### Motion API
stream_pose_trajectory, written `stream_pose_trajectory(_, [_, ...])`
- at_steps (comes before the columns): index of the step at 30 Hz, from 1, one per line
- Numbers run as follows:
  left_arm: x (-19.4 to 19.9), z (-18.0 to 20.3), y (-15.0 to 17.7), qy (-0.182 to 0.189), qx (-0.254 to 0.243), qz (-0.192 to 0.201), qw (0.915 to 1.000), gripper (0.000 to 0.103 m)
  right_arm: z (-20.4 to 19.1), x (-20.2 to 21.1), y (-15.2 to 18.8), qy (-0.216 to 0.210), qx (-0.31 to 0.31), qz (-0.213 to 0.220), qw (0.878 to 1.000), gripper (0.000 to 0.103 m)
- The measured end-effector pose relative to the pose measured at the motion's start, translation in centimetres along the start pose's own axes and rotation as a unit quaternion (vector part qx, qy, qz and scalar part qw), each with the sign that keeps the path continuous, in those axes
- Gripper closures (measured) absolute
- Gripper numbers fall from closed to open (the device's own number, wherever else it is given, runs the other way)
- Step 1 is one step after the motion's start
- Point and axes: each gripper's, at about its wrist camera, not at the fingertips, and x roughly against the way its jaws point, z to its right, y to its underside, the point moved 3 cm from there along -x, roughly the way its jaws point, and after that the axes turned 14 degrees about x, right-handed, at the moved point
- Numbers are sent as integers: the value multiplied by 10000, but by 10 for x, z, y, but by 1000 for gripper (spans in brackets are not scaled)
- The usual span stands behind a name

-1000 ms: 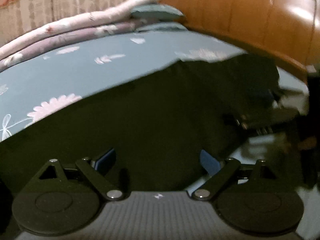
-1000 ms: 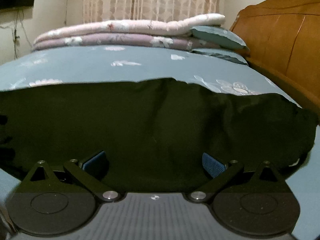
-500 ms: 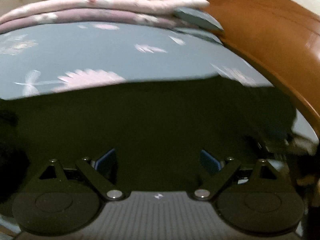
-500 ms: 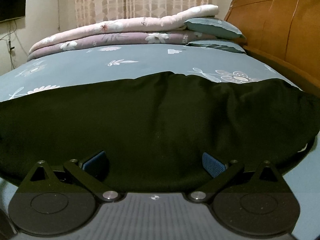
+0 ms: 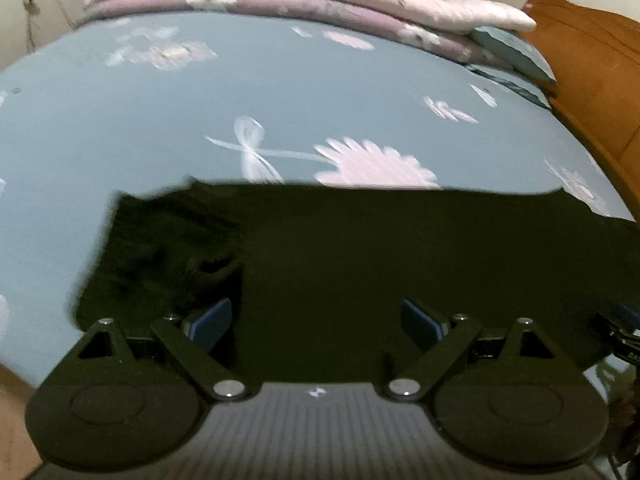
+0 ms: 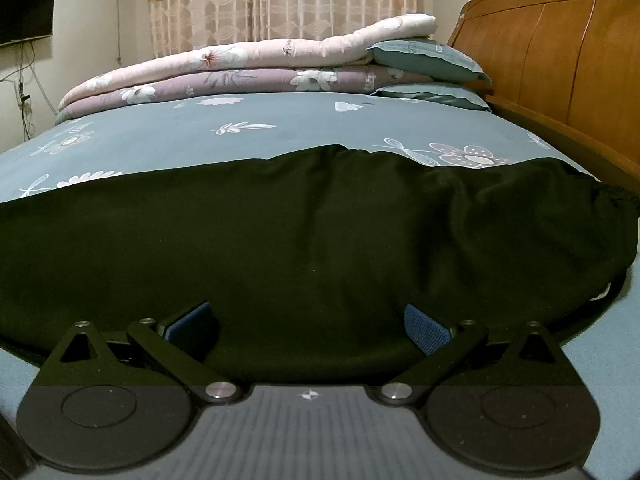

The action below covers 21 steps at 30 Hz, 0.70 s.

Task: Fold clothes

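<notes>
- We see the left gripper [image 5: 316, 322] with its blue-padded fingers [image 5: 212, 320] spread wide, nothing pinched between them; they hover over dark cloth.
- The right gripper [image 6: 308, 322] also has its blue-padded fingers [image 6: 426, 330] standing wide apart, with cloth lying under and between them but not clamped.
- The black fabric garment [image 6: 312, 240] lies spread flat on the bed, directly ahead of and beneath both pairs of fingers.
- In the left wrist view the black fabric garment [image 5: 400, 256] ends in a rumpled, bunched edge just beyond the left finger; past it, bare sheet begins.
- In the right wrist view, a gathered hem sits far to the right of the fingers.
- Beyond the garment we see the grey-blue bedsheet with white and pink flower prints [image 6: 168, 136].
- Farther off, at the far side of the bed, lie folded pink and mauve floral quilts [image 6: 248, 68], with two grey-blue pillows [image 6: 428, 60] stacked to their right.
- To the right of everything rises the orange-brown wooden headboard [image 6: 560, 48].
- Behind the quilts hangs a patterned pink and cream curtain [image 6: 280, 0].
</notes>
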Motion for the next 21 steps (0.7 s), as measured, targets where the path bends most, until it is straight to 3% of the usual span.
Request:
stream_pose_trajectory(10, [50,-31,-59,-241,-121,452,9986,12,1,-2,-1,19,-38,-12,10000,0])
stream_pose_trajectory(16, [59,-31,-93,-214,-567,471,9971,13,0,-3,-2,38,-21,-16,10000,0])
stream_pose_trajectory(18, [51,-35,-100,-129,-685,400,9968,17,-1,-3,-1,69,-24,17,10000,0])
stream_pose_trajectory(20, [37,-43,-103,-125,-772,328,9964,37,-2,-1,0,99,-28,36,9999,0])
stream_pose_trajectory(21, [28,-47,-103,-138,-822,281,9961,41,-2,0,1,94,-39,36,9999,0])
